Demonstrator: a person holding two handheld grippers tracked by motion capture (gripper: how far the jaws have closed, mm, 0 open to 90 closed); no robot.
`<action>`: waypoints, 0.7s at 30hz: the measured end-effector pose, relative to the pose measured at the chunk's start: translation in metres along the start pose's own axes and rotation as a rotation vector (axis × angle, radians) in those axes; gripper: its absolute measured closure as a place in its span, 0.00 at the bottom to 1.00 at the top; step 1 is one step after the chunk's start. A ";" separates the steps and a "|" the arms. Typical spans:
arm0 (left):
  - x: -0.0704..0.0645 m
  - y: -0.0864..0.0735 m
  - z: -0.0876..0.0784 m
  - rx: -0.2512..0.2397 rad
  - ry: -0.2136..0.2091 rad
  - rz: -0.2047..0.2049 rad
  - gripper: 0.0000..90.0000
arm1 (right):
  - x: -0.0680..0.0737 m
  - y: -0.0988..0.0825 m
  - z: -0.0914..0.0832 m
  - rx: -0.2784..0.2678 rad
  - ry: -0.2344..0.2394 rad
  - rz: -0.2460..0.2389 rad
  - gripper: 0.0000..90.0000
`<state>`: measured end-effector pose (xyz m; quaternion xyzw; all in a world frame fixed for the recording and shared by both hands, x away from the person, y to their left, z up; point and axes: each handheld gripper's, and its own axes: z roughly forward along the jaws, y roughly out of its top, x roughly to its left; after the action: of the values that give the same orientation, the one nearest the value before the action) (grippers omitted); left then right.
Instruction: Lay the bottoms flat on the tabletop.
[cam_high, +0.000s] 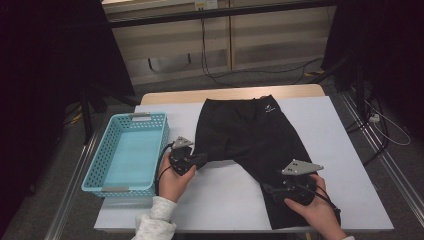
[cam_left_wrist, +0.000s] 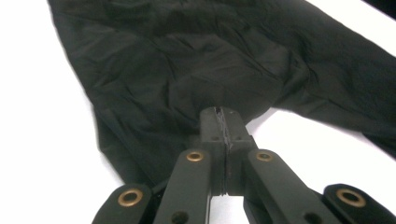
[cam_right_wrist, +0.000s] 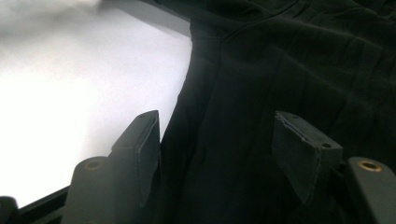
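Observation:
A pair of black shorts (cam_high: 250, 135) lies flat on the white table (cam_high: 220, 200), waistband at the far side and both legs pointing toward me. My left gripper (cam_high: 202, 159) sits at the hem of the left leg. Its jaws are shut, and the left gripper view shows the cloth (cam_left_wrist: 187, 60) bunched at the left gripper's (cam_left_wrist: 223, 115) closed tips. My right gripper (cam_high: 270, 189) rests low over the inner edge of the right leg near its hem. In the right gripper view my right gripper (cam_right_wrist: 224, 149) is open, with the dark cloth (cam_right_wrist: 280, 60) lying loose between the pads.
A light blue perforated basket (cam_high: 96, 172) stands at the table's left side, with nothing in it. Bare white tabletop (cam_high: 340, 150) lies to the right of the shorts. Cables run across the floor beyond the table's far edge.

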<state>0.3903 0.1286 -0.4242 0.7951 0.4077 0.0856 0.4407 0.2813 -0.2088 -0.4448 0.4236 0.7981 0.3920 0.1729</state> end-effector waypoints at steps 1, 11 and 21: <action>0.001 0.000 -0.002 -0.009 0.000 -0.009 1.00 | 0.000 0.000 0.000 -0.002 0.001 -0.003 0.37; 0.008 -0.006 -0.010 -0.009 0.027 -0.046 1.00 | 0.004 0.013 0.011 -0.011 0.014 -0.029 0.36; 0.009 -0.005 -0.007 -0.044 0.019 -0.066 1.00 | 0.016 0.046 0.052 -0.007 0.042 -0.102 0.48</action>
<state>0.3897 0.1410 -0.4257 0.7704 0.4360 0.0873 0.4569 0.3287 -0.1555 -0.4415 0.3735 0.8207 0.3944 0.1774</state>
